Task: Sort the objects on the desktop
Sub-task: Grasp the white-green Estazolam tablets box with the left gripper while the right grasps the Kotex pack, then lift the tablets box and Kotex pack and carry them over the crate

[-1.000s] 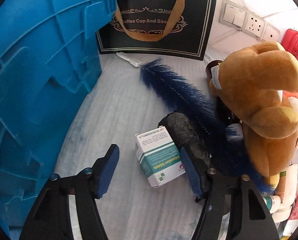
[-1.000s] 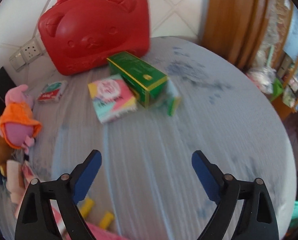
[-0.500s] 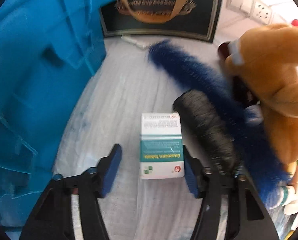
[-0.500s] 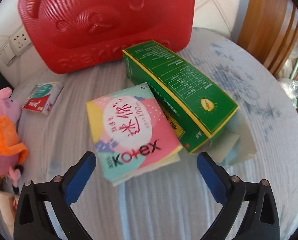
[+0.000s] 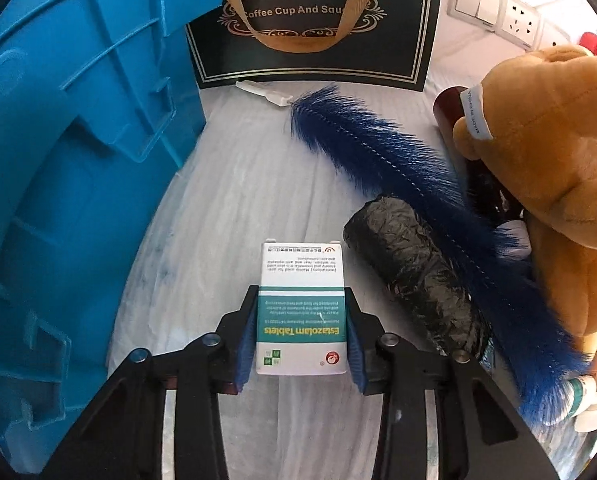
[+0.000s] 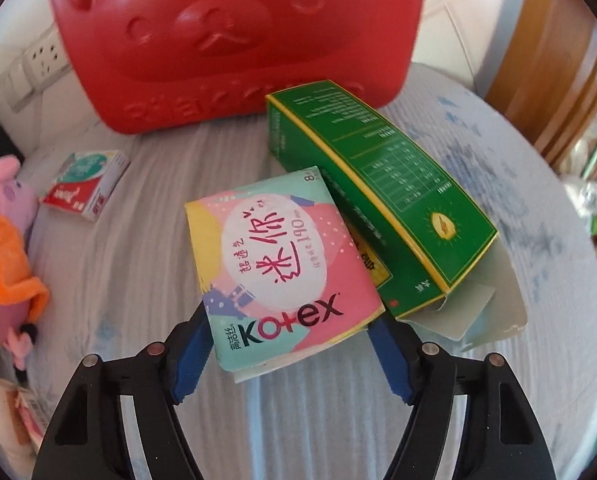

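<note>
In the left wrist view my left gripper (image 5: 301, 334) is shut on a white and teal Estazolam tablet box (image 5: 301, 304) that lies on the white cloth. In the right wrist view my right gripper (image 6: 288, 346) has its blue pads at both sides of a pink and teal Kotex pack (image 6: 278, 264). The pack leans on an open green carton (image 6: 382, 192). The jaws look closed against the pack's lower corners.
Left view: a blue crate (image 5: 70, 168) at left, a black gift bag (image 5: 310, 24) behind, a blue bottle brush (image 5: 410, 200), a black roll (image 5: 414, 276), a brown plush bear (image 5: 546, 184). Right view: a red bear case (image 6: 234, 40), a small red and white box (image 6: 84, 184), a pink plush (image 6: 6, 248).
My left gripper moved forward and closed on the tablet box. My right gripper moved in on the Kotex pack and narrowed around it.
</note>
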`<state>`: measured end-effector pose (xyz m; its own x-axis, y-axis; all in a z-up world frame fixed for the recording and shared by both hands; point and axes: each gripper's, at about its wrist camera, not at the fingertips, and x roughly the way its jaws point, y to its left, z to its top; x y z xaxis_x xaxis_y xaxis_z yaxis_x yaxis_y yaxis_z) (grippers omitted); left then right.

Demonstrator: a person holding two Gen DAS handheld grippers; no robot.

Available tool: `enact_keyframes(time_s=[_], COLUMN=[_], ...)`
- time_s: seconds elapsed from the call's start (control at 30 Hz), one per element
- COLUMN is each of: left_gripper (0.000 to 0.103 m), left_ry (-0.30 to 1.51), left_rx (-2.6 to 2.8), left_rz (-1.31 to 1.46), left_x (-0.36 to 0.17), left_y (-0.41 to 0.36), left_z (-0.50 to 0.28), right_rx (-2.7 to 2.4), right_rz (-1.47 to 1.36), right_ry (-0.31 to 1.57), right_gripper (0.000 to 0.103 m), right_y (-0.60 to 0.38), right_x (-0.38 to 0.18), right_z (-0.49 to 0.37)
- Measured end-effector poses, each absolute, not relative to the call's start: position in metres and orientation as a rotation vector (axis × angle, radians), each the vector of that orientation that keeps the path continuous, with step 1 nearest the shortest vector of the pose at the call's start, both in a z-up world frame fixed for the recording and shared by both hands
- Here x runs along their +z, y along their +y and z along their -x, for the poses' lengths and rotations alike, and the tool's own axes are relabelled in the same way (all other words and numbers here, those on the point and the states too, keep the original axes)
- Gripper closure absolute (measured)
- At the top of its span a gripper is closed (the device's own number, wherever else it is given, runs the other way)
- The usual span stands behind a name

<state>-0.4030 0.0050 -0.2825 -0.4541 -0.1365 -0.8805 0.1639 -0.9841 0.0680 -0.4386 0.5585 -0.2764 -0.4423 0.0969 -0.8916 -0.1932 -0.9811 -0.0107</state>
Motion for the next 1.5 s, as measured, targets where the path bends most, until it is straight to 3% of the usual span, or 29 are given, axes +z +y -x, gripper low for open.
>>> enact_keyframes(time_s=[0.23,0.73,1.2,1.5], left_gripper=[0.066,0.066,0.066,0.066], left_ry=[0.008,0.059,-0.051,-0.097], left_rx=[-2.561,-2.76,-2.899,-2.937], left_rz=[-1.497,-1.366,-0.966,-0.687], left_x=[-0.265,-0.184,-0.096,-0.036], left_y=[0.011,0.058,0.063,0.02], left_z=[0.364,0.193,0.075,0.026], right_rx=[2.559,2.827,3.136,3.324], right_rz=[1.53,1.277,1.067,0.731], right_ry=[0.193,0.241,0.048,-0.069], right_gripper=[0.033,0.035,0.035,0.035], right_y=[0.553,0.489,0.362,0.259], right_x=[-0.259,-0.148,-0.078,-0.018], right_z=[0.399,0.202,0.092,0.051])
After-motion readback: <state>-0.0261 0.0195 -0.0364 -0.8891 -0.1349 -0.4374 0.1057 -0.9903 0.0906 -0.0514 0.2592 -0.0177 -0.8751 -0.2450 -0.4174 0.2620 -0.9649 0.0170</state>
